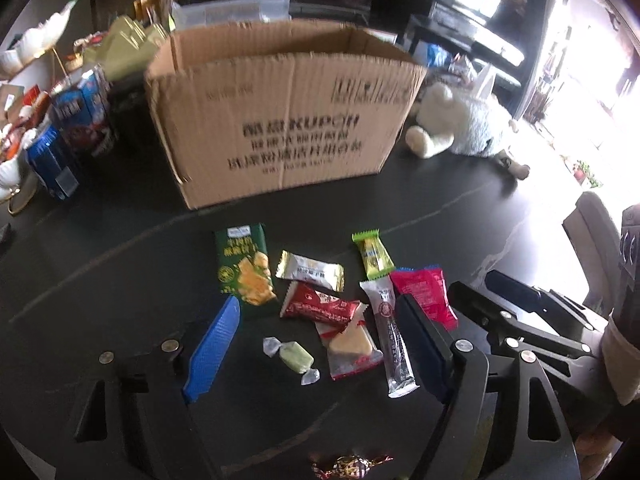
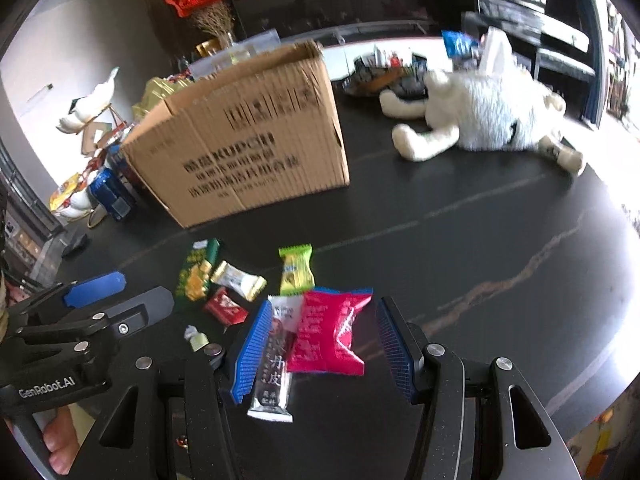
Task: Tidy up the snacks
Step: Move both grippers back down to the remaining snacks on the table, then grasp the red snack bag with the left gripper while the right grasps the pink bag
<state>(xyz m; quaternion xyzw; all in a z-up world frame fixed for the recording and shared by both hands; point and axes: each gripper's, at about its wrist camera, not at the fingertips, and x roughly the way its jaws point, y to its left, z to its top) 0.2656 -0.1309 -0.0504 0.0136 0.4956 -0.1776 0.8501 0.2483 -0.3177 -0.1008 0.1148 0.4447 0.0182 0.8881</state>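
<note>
Dark tabletop (image 2: 460, 208) fills both views, with an open carton (image 1: 280, 120) standing at the back, a white plush (image 2: 488, 120) lying to its right and blue cans (image 1: 52, 156) to its left. Small wrapped snacks lie scattered in front of the carton, none inside it as far as the views show.

Both tongs hover low over the pile with jaws spread wide and nothing held. The right gripper (image 2: 320, 354) brackets the pink packet (image 2: 330, 332), but the long strip (image 2: 276, 364) lies touching that packet just inside the left pad. The left gripper (image 1: 316, 354) spans the green candy (image 1: 295, 357), the clear-wrapped cake (image 1: 352, 346) and part of the red bar (image 1: 320, 306), which overlaps the cake.

Risks, as I judge them:
- Closing the right jaws now could catch the strip along with the pink packet, or push it aside.
- The left jaws could take two or three items at once, or nudge the candy away.
- Glossy, puffy wrappers may slip or crush under a hard squeeze.
- The two tools sit close together, so they could knock each other.
- The carton wall is tall; a low carry could strike its front.
</note>
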